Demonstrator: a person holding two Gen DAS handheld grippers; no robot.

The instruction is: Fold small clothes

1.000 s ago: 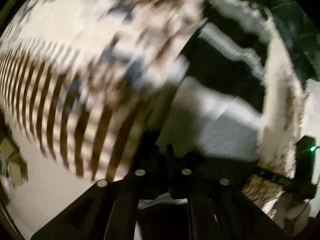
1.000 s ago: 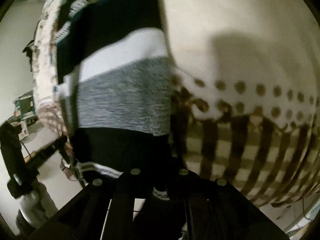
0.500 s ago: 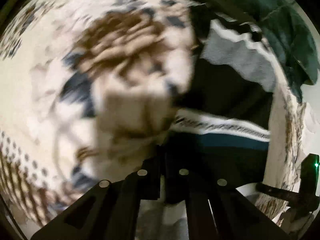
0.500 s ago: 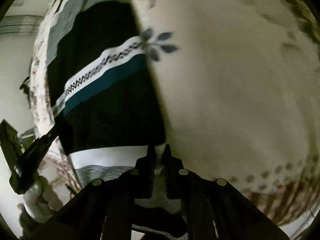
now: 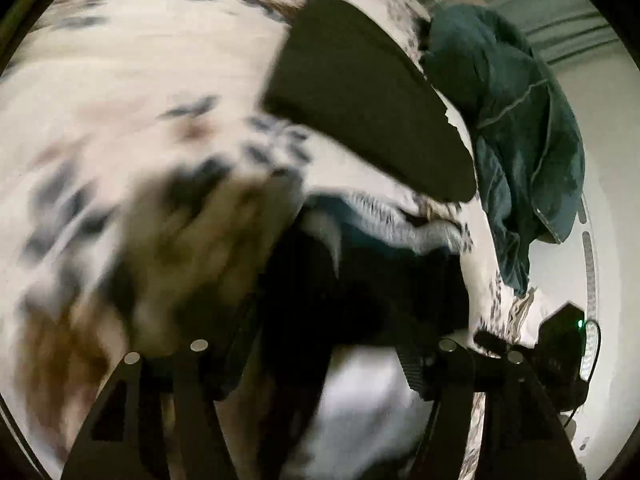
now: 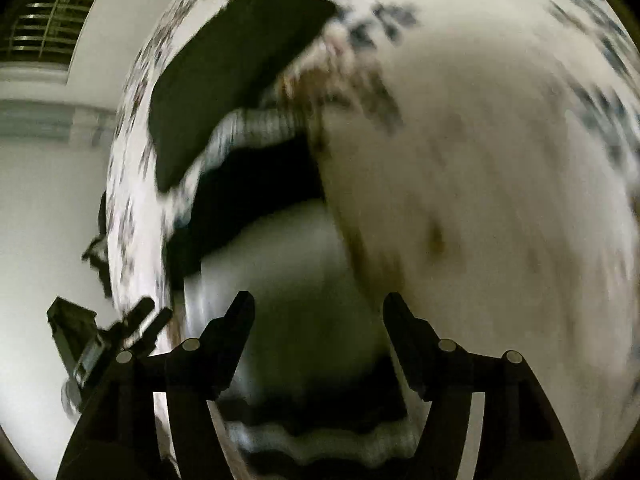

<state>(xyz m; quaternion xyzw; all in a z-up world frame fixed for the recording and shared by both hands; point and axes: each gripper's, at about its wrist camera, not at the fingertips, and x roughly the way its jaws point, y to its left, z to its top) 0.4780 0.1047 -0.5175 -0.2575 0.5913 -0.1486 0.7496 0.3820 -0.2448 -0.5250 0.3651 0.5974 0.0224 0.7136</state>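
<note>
A striped knit garment with black, white and grey bands lies on the patterned bedspread, in the left wrist view (image 5: 372, 280) and in the right wrist view (image 6: 272, 248). My left gripper (image 5: 324, 364) is open, jaws wide apart, low over the garment's black and white part. My right gripper (image 6: 318, 320) is open too, with its fingers on either side of the white band. Neither holds cloth. Both views are blurred by motion.
A folded black garment (image 5: 360, 100) lies beyond the striped one, also in the right wrist view (image 6: 232, 68). A dark teal cloth heap (image 5: 516, 120) sits at the bed's far edge. The floral bedspread (image 6: 500, 200) spreads to the right. Each gripper shows in the other's view (image 6: 100, 340).
Both grippers were shut on the striped garment and have opened, letting it go. The garment now lies folded over on itself, nearer the black garment.
</note>
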